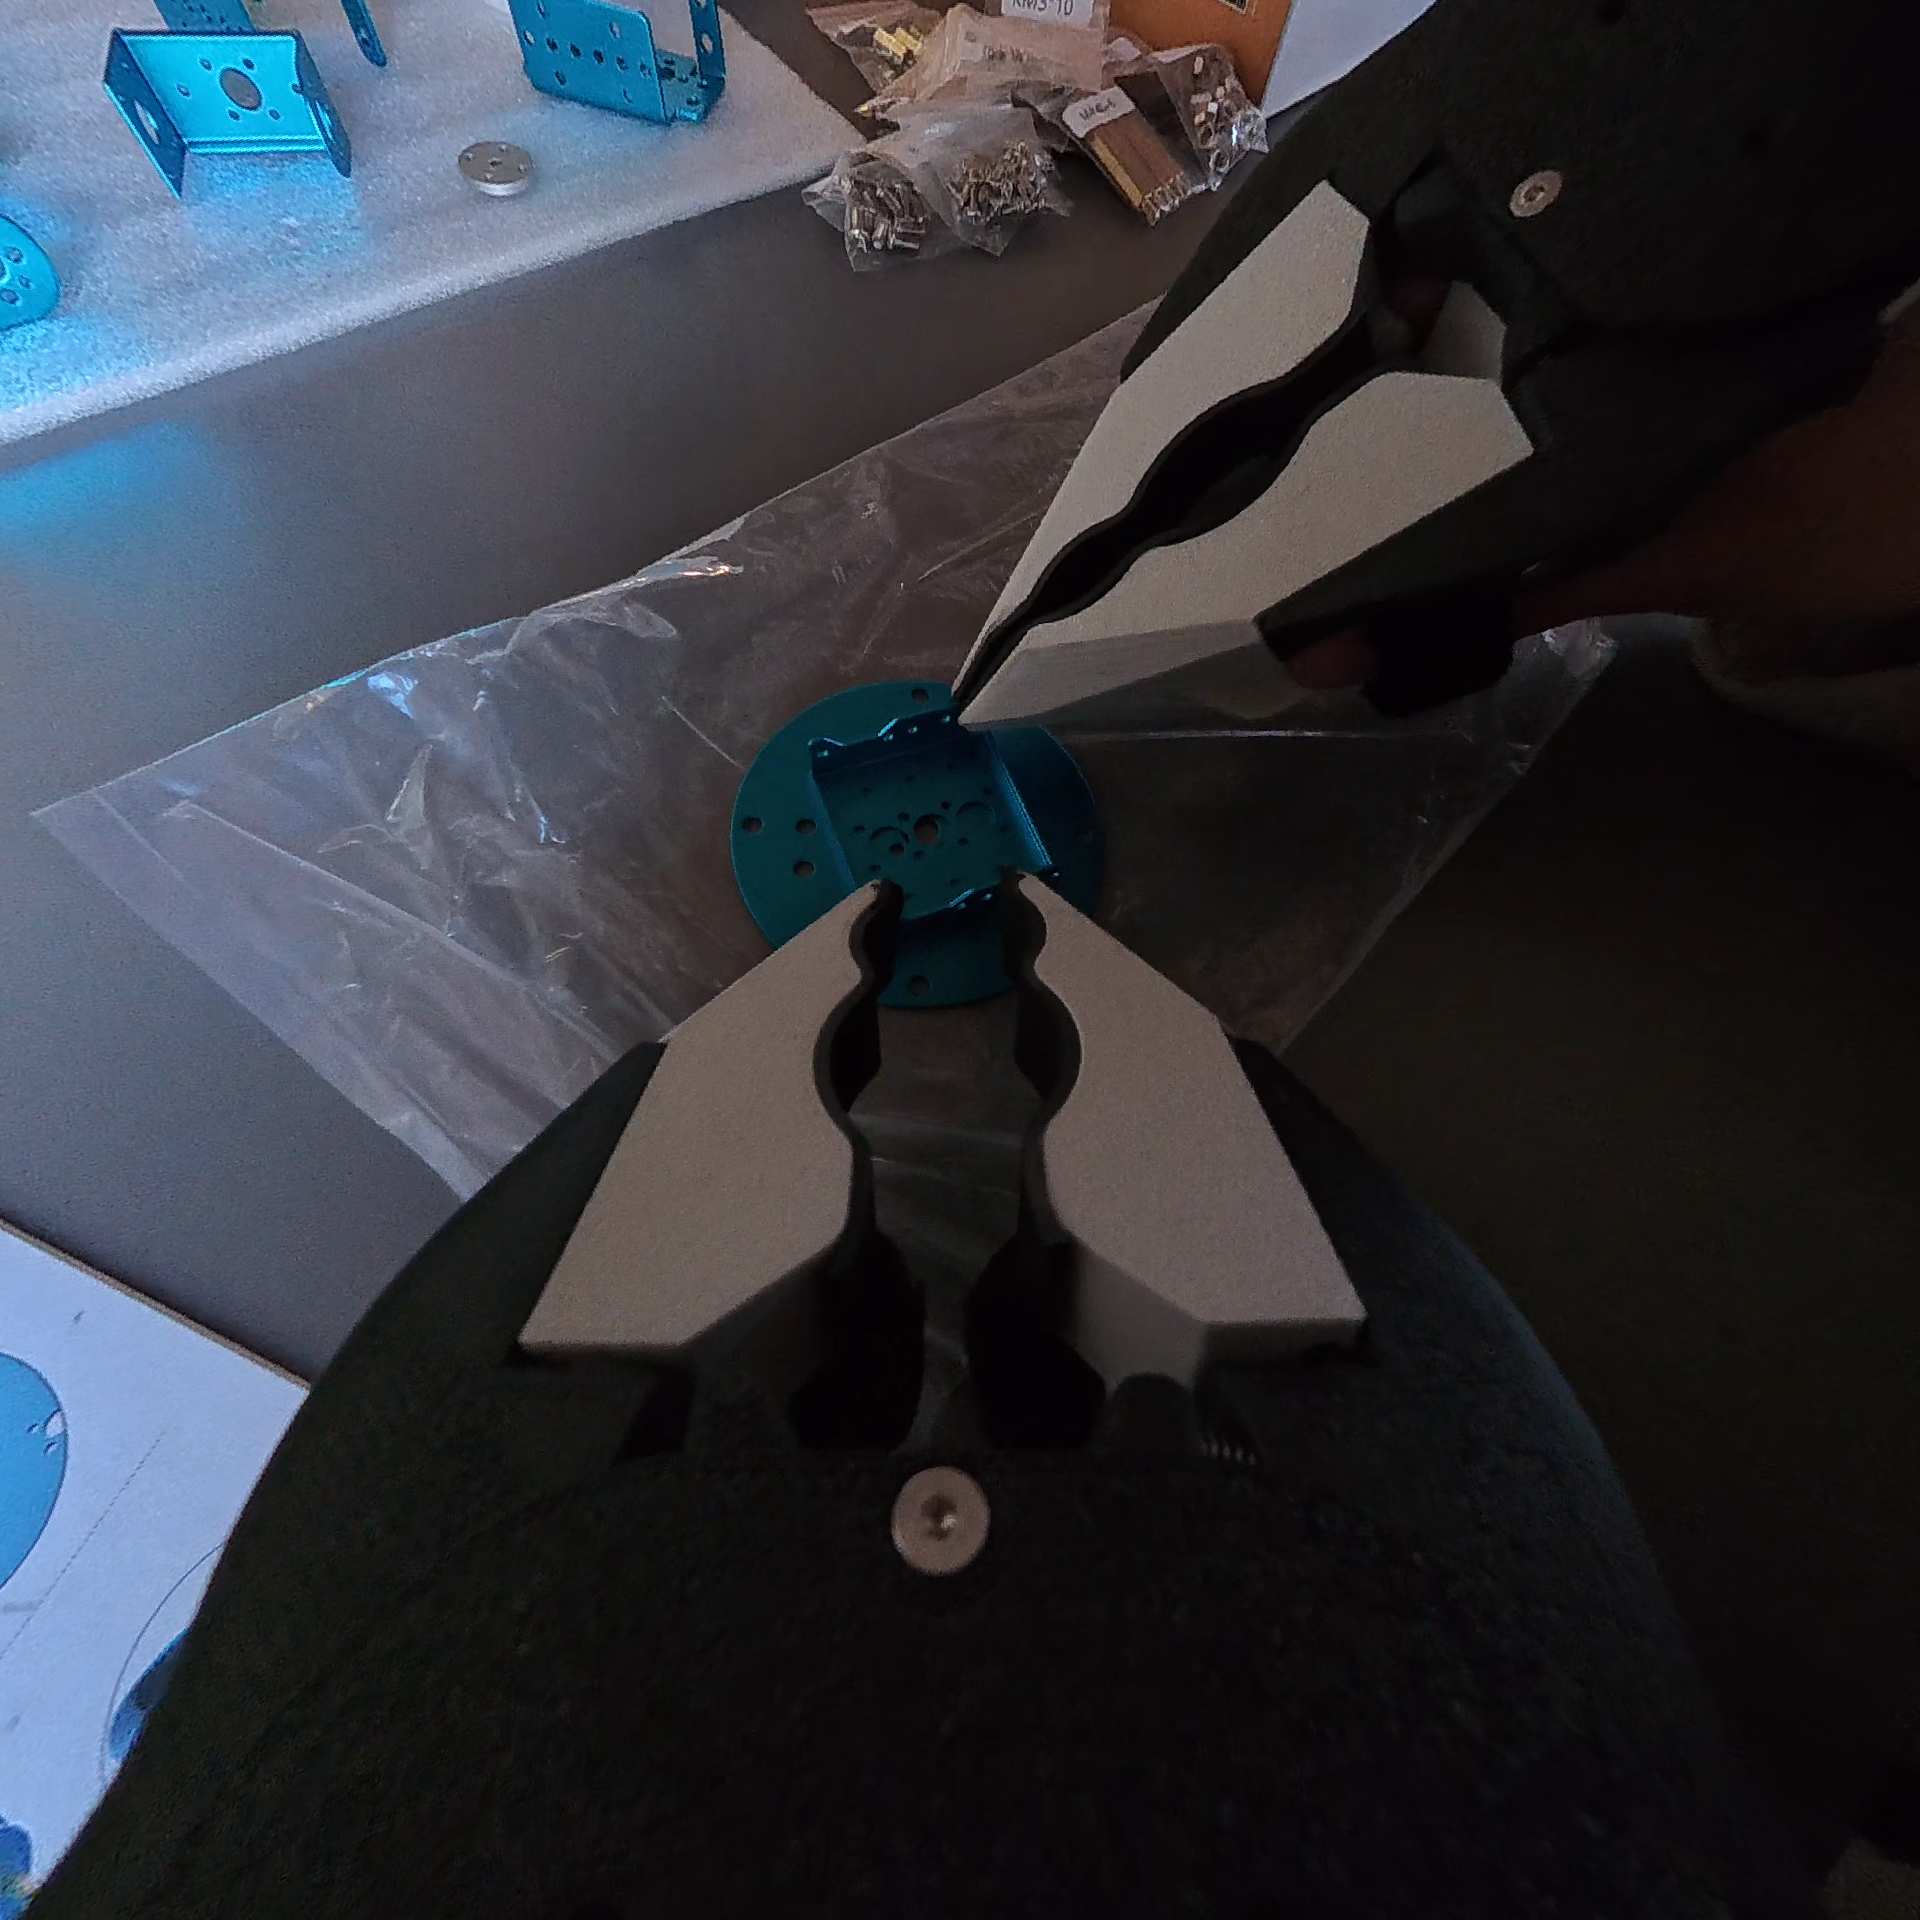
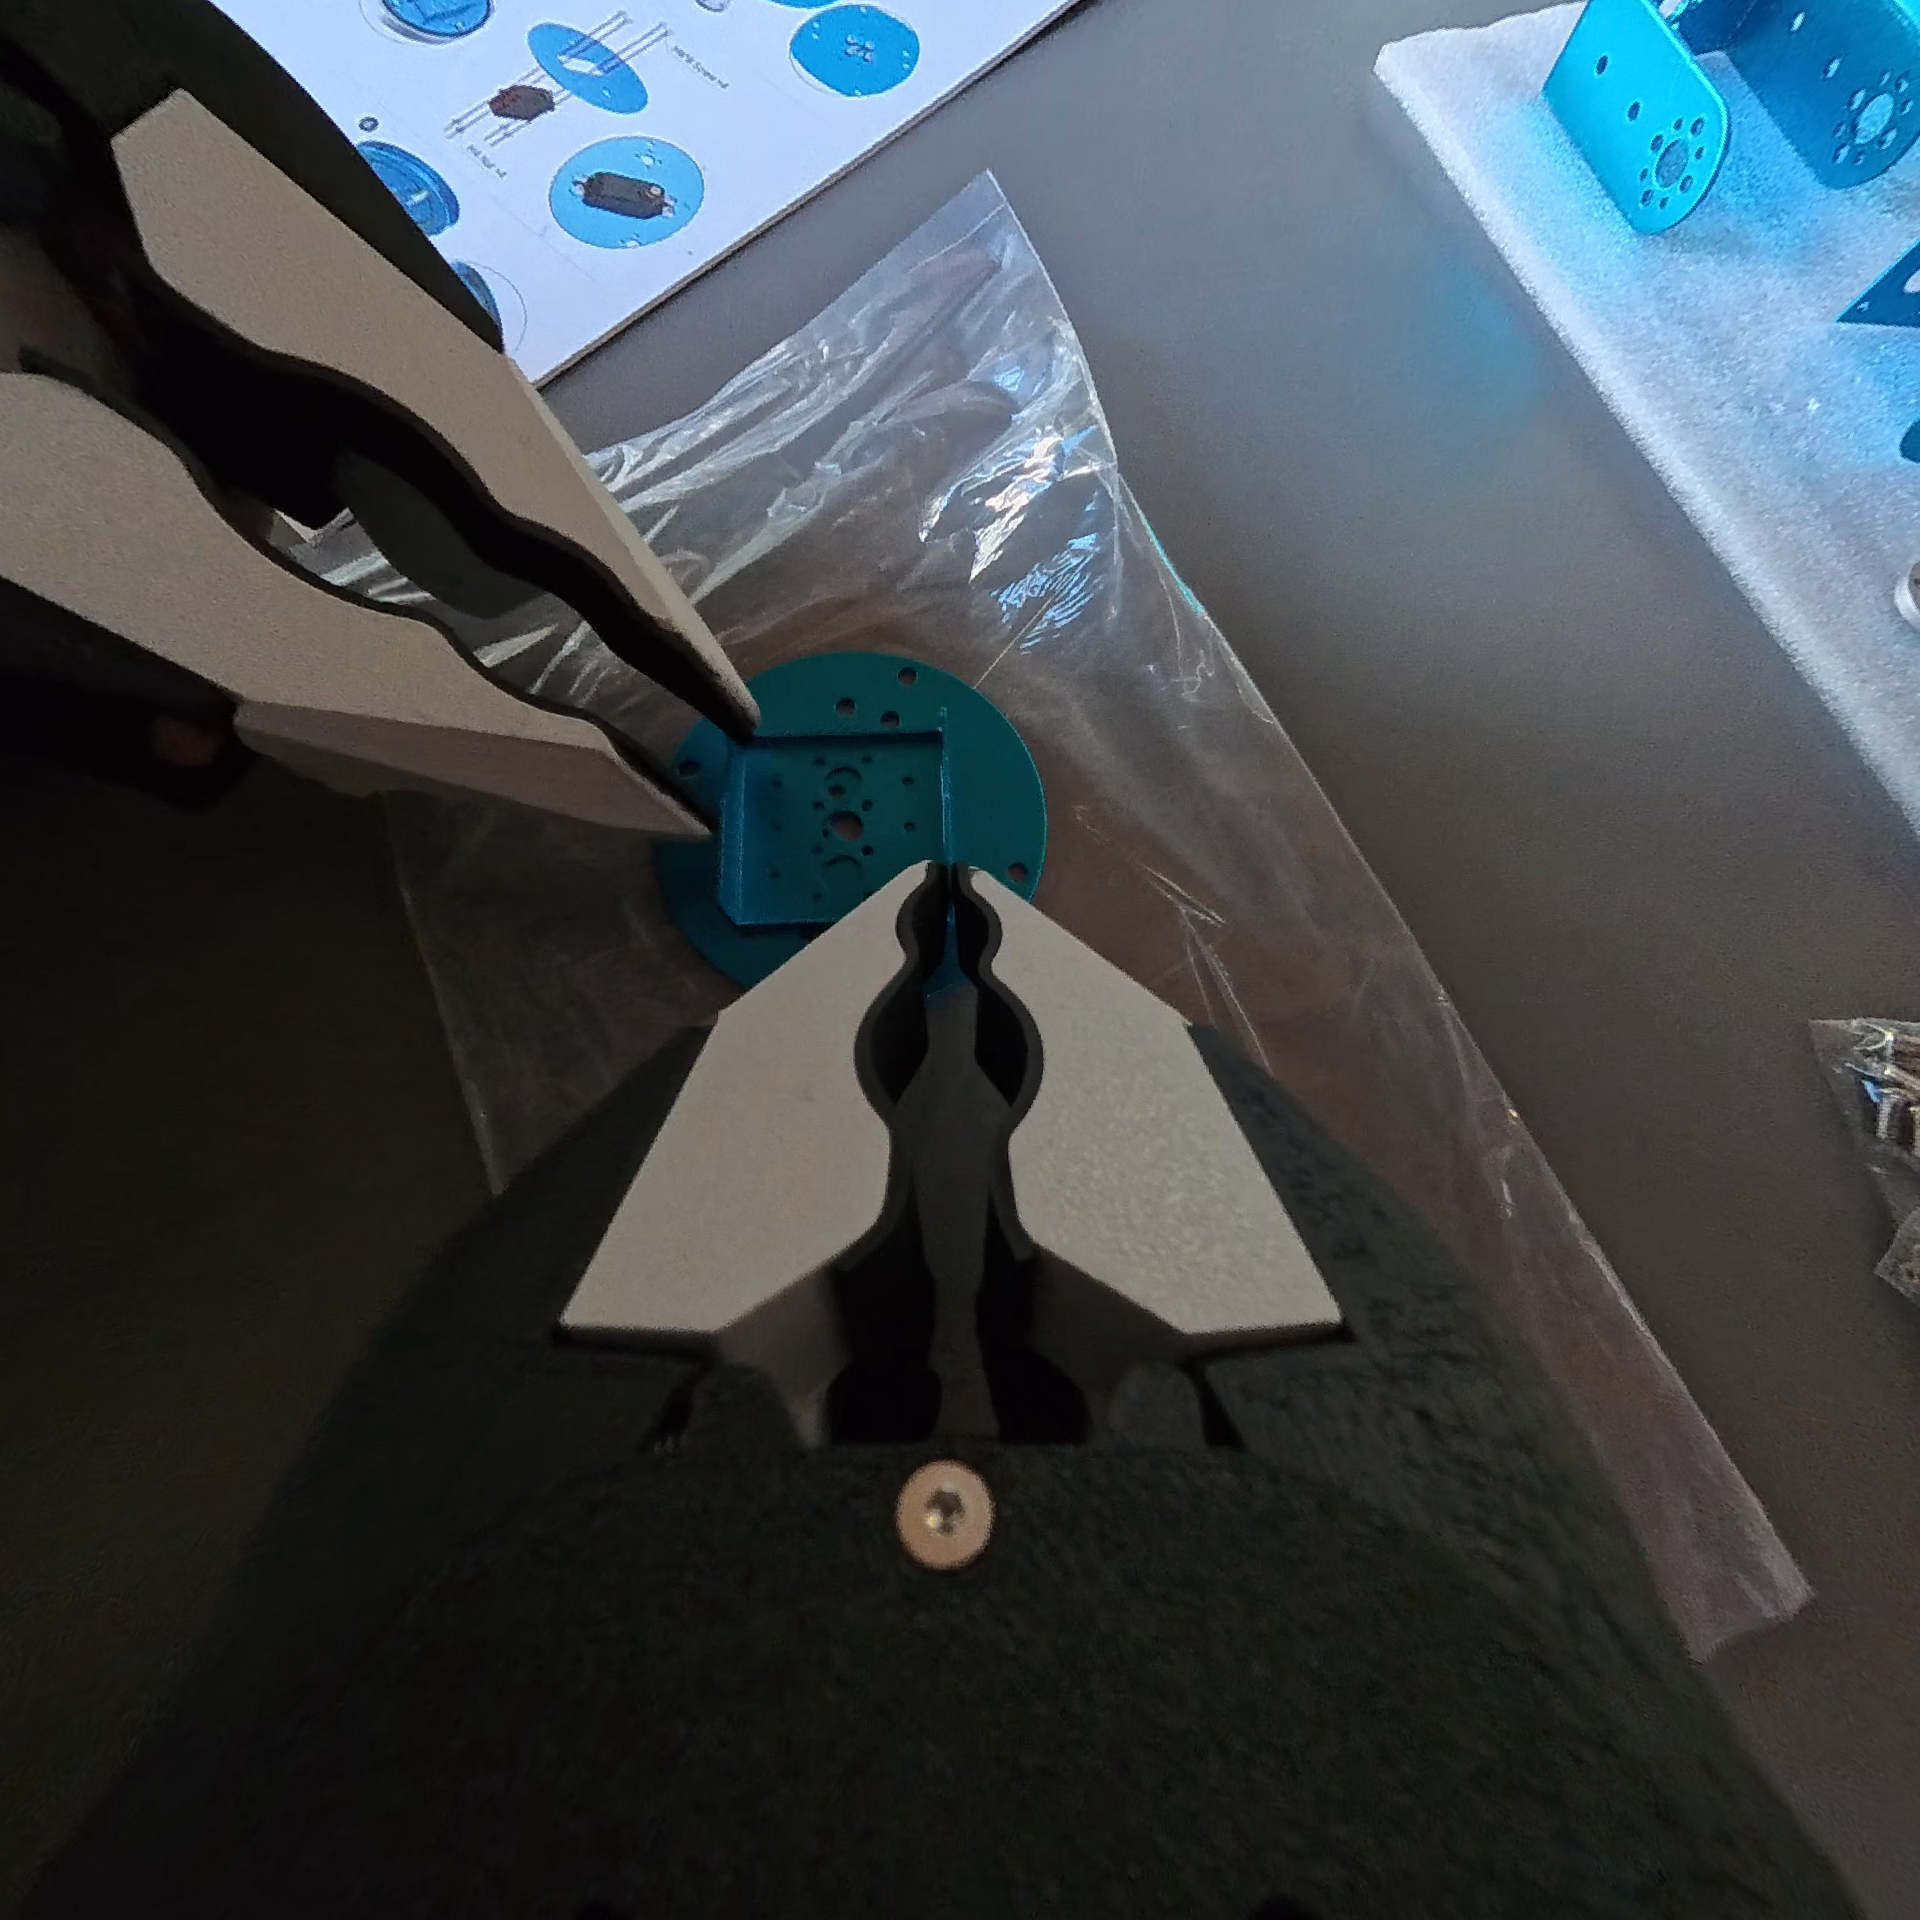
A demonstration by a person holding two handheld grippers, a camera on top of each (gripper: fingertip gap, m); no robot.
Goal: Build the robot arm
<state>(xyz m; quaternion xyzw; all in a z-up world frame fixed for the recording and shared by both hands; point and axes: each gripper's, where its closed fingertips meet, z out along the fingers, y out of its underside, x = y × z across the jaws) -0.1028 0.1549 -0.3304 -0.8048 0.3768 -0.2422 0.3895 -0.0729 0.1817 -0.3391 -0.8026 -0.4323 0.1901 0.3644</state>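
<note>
A small blue U-shaped bracket with several holes sits on a round blue disc, which lies on a clear plastic bag on the dark table. My left gripper is closed partway, with its tips against the two ends of the bracket's near wall. My right gripper comes in from the upper right, shut on the bracket's far wall. In the right wrist view my right gripper pinches the thin upright wall of the bracket. The left gripper holds the opposite side over the disc.
A white foam sheet at the back holds more blue brackets and a silver hub. Small bags of screws lie behind. A printed sheet with diagrams lies beside the bag. A hand holds the right gripper. One gripper's finger ends stand about 5 cm off the other's.
</note>
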